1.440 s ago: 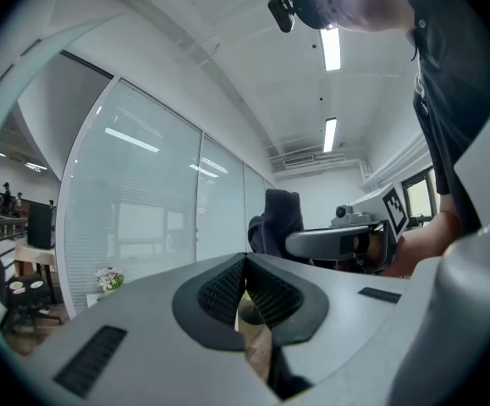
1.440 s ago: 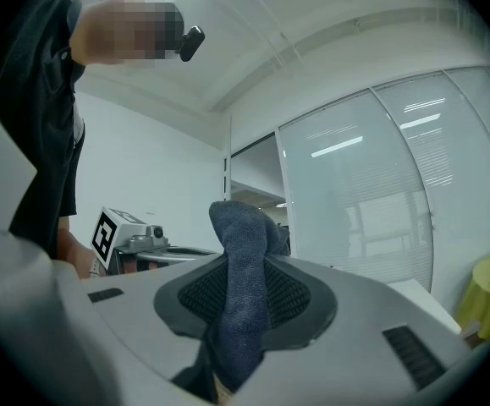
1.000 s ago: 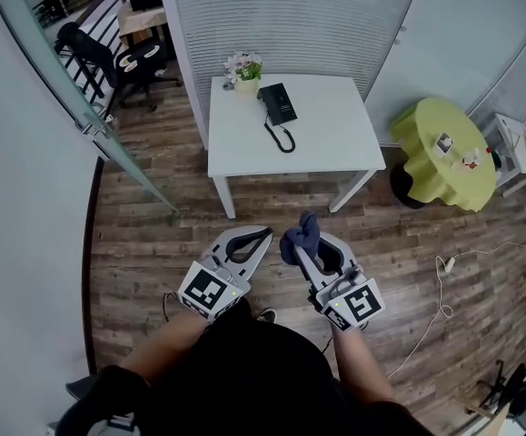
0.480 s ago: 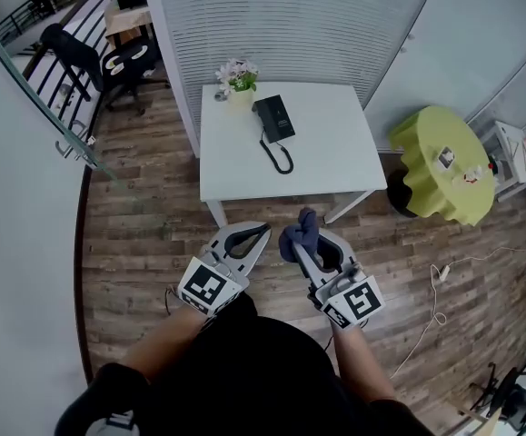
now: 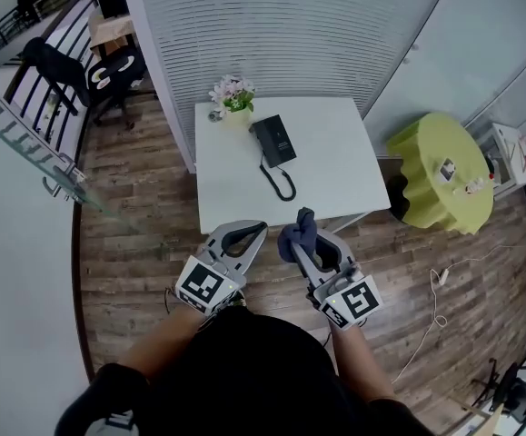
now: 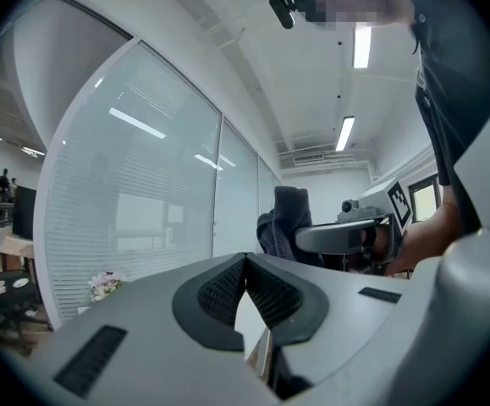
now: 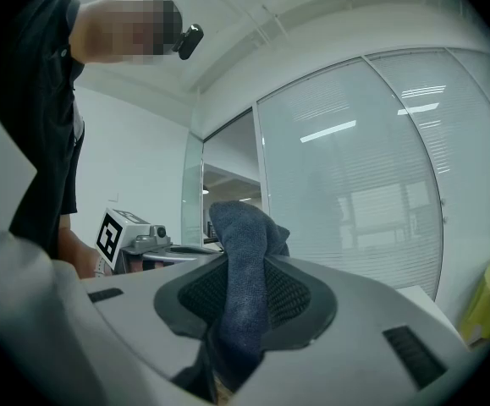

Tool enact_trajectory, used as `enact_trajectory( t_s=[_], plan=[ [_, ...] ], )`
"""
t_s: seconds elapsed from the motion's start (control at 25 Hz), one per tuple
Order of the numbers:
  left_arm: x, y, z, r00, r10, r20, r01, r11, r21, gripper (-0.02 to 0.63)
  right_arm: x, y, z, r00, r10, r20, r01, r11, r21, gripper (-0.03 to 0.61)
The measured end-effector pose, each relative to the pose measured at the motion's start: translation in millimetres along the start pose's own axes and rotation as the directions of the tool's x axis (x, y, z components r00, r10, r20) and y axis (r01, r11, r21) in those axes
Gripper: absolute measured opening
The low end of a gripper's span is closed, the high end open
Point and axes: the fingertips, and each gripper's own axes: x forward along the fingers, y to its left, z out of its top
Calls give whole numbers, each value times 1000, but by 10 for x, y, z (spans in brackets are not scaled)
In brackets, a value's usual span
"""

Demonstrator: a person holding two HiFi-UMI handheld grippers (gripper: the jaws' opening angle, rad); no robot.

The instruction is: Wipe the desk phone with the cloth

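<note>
Right gripper (image 5: 304, 240) stays clamped on the blue cloth (image 5: 298, 225). Left gripper (image 5: 259, 229) is closed on nothing; both held low before the body (pose unchanged). The table (image 5: 335, 175) has drawn nearer, so this looks like approach, no wiping yet. Desk phone (image 5: 274, 140) lies near the table's far-left corner, by the flowers (image 5: 231, 94).

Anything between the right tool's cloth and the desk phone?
Nothing visible blocks it. Between the cloth in the right tool and the desk phone lies only table, plus the phone's own coiled cord on its near side.
</note>
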Motion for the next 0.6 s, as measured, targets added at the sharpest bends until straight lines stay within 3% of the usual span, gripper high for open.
enact_trajectory(
  t_s=[0.28, 0.6],
  plan=[
    [179, 384, -99, 1000, -1, -8, 1, 1000, -23, 9, 336, -254, -95, 1000, -20, -22, 20, 1000, 14, 118],
    [514, 758, -160, 999, 51, -11, -52, 998, -32, 9, 651, -699, -180, 999, 21, -26, -20, 1000, 21, 118]
  ],
)
